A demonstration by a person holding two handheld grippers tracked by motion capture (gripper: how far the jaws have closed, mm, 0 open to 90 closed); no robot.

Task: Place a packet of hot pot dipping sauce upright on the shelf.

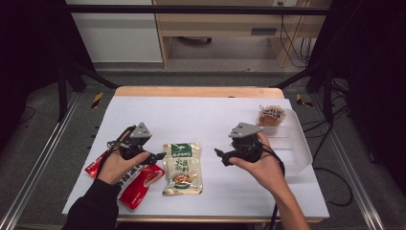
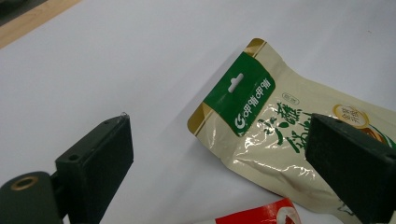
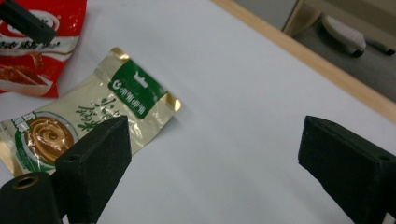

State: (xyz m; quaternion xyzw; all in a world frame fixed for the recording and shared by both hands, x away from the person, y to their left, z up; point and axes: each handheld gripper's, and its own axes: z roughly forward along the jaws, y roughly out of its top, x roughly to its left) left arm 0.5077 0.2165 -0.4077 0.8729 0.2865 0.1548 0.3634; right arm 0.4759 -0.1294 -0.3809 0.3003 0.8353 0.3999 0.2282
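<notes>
The left gripper [image 1: 155,156], jaws spread and holding nothing, hovers just beside the beige pouch [image 1: 182,167], nearer than the right gripper [image 1: 221,157], also spread wide. The pouch lies flat between them, long axis running away from the person.

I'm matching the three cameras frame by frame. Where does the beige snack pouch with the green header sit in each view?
High view: beige pouch low centre, between both hands.
Left gripper view: right half, partly behind the right-hand jaw.
Right gripper view: left side, partly behind the left-hand jaw.
Shared landmark: red packet beside it.
</notes>
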